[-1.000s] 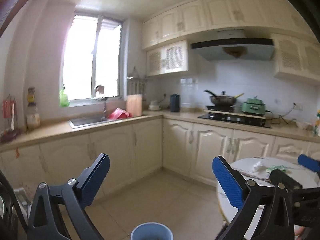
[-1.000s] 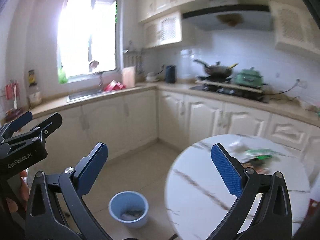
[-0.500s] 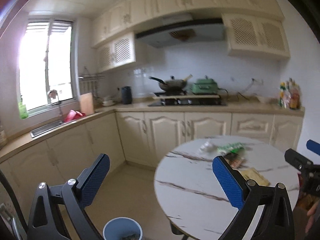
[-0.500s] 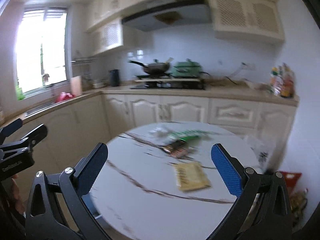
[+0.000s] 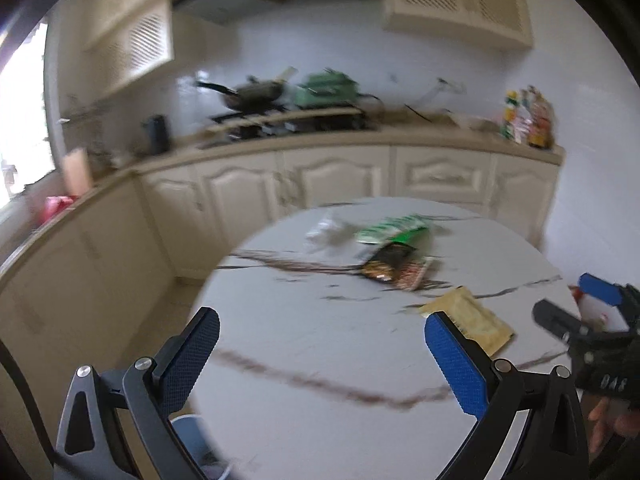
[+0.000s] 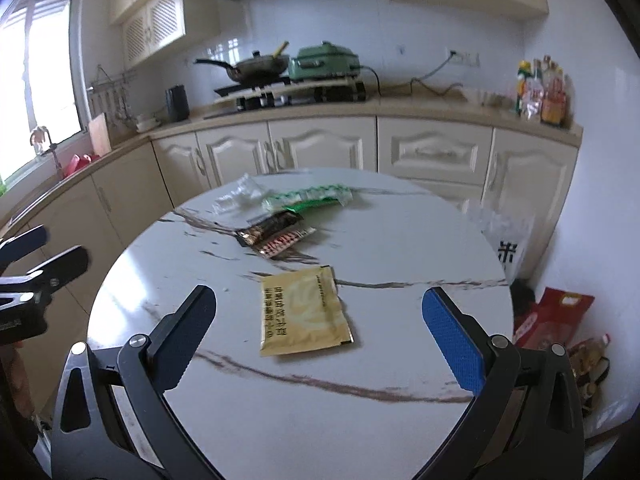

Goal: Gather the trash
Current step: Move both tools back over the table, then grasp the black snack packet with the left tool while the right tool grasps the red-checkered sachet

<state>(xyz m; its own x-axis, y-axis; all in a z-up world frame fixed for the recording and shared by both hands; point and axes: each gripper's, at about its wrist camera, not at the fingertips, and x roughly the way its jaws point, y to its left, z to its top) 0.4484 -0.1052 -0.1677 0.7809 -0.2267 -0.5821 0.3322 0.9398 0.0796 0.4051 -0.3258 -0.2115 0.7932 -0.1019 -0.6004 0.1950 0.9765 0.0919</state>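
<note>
I found the right gripper [image 6: 318,326] spread wide and empty, as was the left gripper [image 5: 322,346]. The yellow sachet [image 6: 303,315] lay flat on the marble table [image 6: 400,248], at twelve o'clock between the fingers. I judged it light, limp and slick; a raised edge looked the best hold.

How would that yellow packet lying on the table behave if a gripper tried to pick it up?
The yellow packet lies flat and thin on the marble table, so it is probably light and floppy. Its glossy look suggests that it may slide when pushed. With almost no raised edge showing, the open right gripper might struggle to get under it.
</note>
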